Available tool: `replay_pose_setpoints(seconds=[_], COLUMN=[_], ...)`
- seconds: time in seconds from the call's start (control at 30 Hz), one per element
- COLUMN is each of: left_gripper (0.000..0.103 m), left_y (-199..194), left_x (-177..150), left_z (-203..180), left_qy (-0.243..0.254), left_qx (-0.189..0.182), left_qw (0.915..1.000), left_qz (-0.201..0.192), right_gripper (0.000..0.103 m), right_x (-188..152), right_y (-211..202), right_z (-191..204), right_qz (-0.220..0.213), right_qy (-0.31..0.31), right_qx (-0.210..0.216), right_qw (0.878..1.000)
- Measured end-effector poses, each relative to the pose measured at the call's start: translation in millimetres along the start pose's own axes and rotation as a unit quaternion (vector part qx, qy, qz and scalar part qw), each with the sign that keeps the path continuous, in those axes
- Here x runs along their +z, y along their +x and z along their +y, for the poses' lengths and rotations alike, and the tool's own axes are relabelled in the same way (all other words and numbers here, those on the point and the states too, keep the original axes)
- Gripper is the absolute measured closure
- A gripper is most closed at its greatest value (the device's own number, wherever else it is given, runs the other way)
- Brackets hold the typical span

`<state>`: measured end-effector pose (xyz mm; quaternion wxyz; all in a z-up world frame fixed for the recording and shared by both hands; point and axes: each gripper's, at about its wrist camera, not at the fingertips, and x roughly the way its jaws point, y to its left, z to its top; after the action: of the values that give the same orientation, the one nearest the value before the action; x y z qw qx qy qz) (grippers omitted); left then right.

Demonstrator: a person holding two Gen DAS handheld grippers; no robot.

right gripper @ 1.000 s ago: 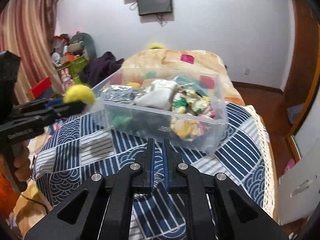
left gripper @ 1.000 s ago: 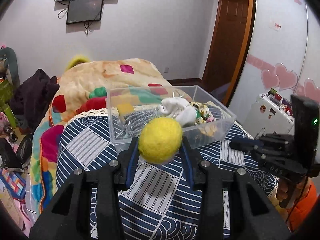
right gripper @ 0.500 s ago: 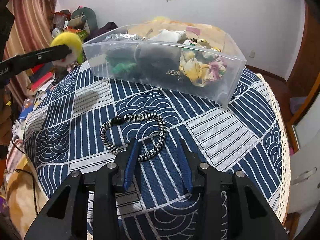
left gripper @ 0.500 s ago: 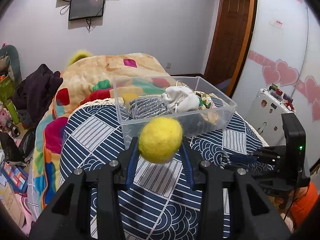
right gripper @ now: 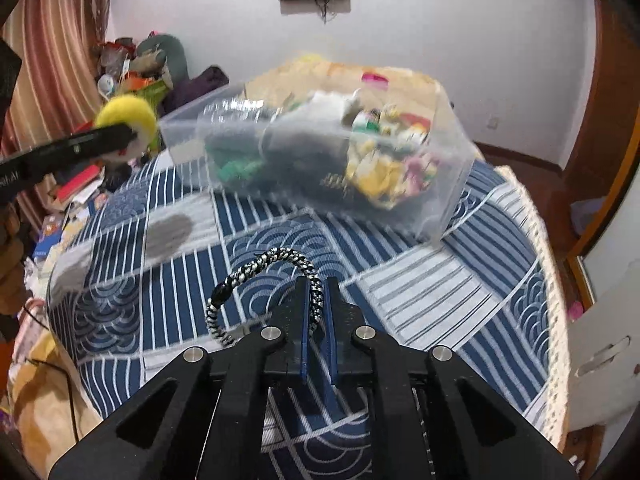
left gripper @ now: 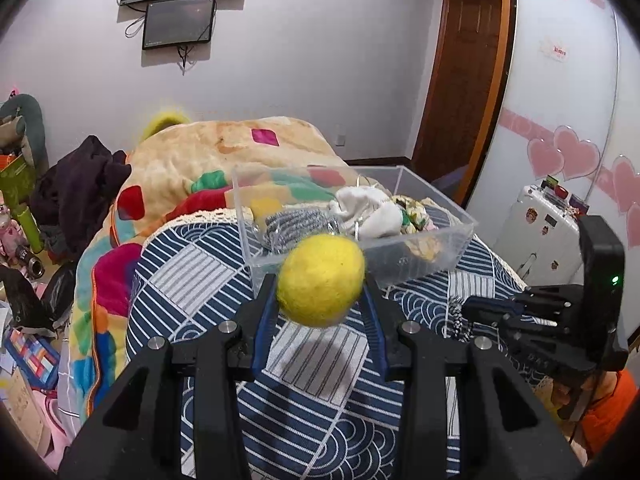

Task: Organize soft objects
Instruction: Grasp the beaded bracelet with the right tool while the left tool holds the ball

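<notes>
My left gripper (left gripper: 321, 292) is shut on a yellow felt ball (left gripper: 320, 280) and holds it above the blue patterned tablecloth (left gripper: 200, 280), just in front of the clear plastic bin (left gripper: 432, 256). The bin holds a white cloth (left gripper: 368, 208) and other soft items. My right gripper (right gripper: 316, 300) is shut on a black-and-white braided loop (right gripper: 256, 268) and holds it above the cloth. The ball (right gripper: 128, 116) and the bin (right gripper: 444, 216) also show in the right wrist view. The right gripper (left gripper: 480, 312) shows in the left wrist view at right.
The round table's lace edge (right gripper: 552, 280) curves at the right. A bed with a patchwork blanket (left gripper: 180, 168) lies behind the table. Clutter (left gripper: 24, 240) fills the floor at left. A white suitcase (left gripper: 536, 224) stands at right.
My right gripper dropped onto the braided loop, shut on it and lifted it off the cloth. My left gripper kept the yellow ball and drew back slightly from the bin.
</notes>
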<state>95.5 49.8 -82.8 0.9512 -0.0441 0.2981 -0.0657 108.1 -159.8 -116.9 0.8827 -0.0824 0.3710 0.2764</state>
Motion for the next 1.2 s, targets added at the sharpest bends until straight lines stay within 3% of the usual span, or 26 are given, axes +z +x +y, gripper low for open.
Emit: replay_pose_setpoints(seconds=[0.47,0.6,0.7,0.87,0.97,1.0,1.03,1.2], left_gripper=[0.063,0.063,0.063,0.063,0.063,0.063,0.063,0.063], left_y=[18.8,22.4,25.4,26.6,27.0,27.4,27.3,26.6], left_x=[35.6,32.9,29.3,24.3,21.8,21.4,20.9,21.0], left_z=[9.6,9.2,8.3,5.5,4.4,4.0,3.3,3.4], left_qy=[-0.012,-0.011,-0.009,-0.004,-0.005,-0.005,-0.005,-0.003], left_qx=[0.020,0.018,0.017,0.017,0.016,0.015,0.016,0.018], left_qw=[0.9993,0.9994,0.9996,0.9998,0.9998,0.9998,0.9998,0.9998], left_qz=[-0.029,-0.027,-0.019,-0.014,-0.011,-0.010,-0.010,-0.012], right_gripper=[0.097,0.095,0.081,0.079,0.080,0.084,0.094,0.096], right_x=[63.5,57.5,38.2,13.3,8.1,8.0,7.4,4.1], right_y=[-31.3,-17.4,-1.5,29.7,37.0,36.7,36.0,29.3], right_z=[-20.7,-29.8,-32.5,-38.4,-34.9,-33.3,-32.0,-23.0], right_qz=[-0.109,-0.075,-0.034,0.034,0.035,0.033,0.030,0.017], right_qy=[0.024,0.037,0.036,0.044,0.028,0.021,0.017,-0.002], right_qx=[-0.031,-0.027,-0.030,-0.020,-0.023,-0.025,-0.024,-0.037], right_qw=[0.993,0.996,0.998,0.998,0.999,0.999,0.999,0.999])
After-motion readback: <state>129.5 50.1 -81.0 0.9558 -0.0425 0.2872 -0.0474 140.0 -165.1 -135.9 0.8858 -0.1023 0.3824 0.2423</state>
